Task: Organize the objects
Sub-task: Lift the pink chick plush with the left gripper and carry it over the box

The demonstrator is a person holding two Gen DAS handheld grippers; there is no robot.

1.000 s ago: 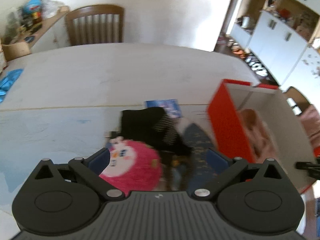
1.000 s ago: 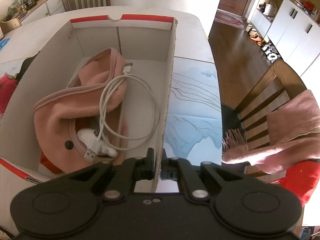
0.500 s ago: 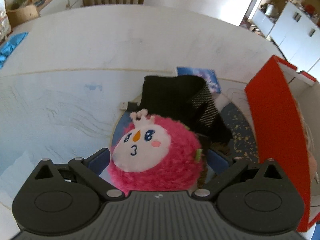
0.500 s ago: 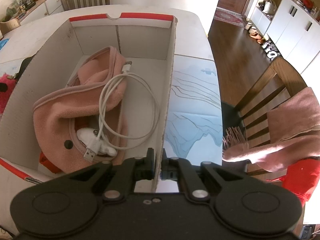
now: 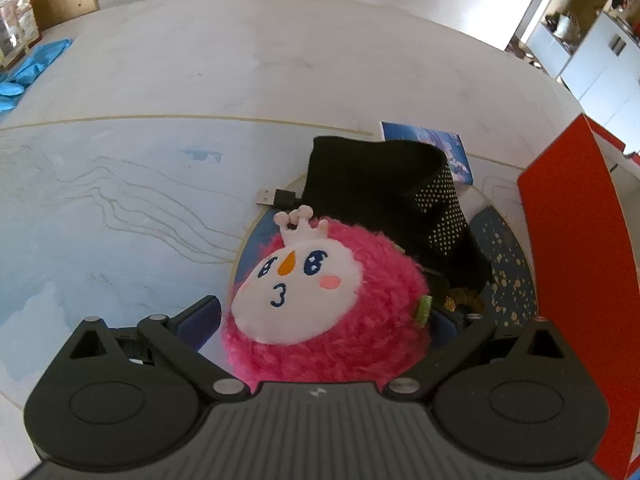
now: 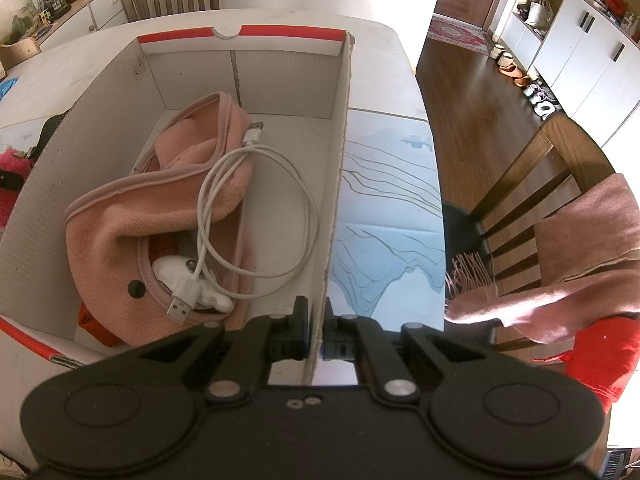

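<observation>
— Pink plush toy (image 5: 320, 304) sat between my left gripper's (image 5: 326, 314) wide-open jaws, hiding its right fingertip.
— And the right gripper (image 6: 316, 330)?
— I had it clamped shut on the box wall (image 6: 334, 184).

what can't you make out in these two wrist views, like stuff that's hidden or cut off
- Left wrist view: whether the left gripper pads press the pink plush toy; its fur hides them.
- Left wrist view: the black USB cable runs under the black sock.
- Left wrist view: the box interior; its red wall blocks it.
- Right wrist view: the white object inside the pink fleece, mostly covered.
</observation>
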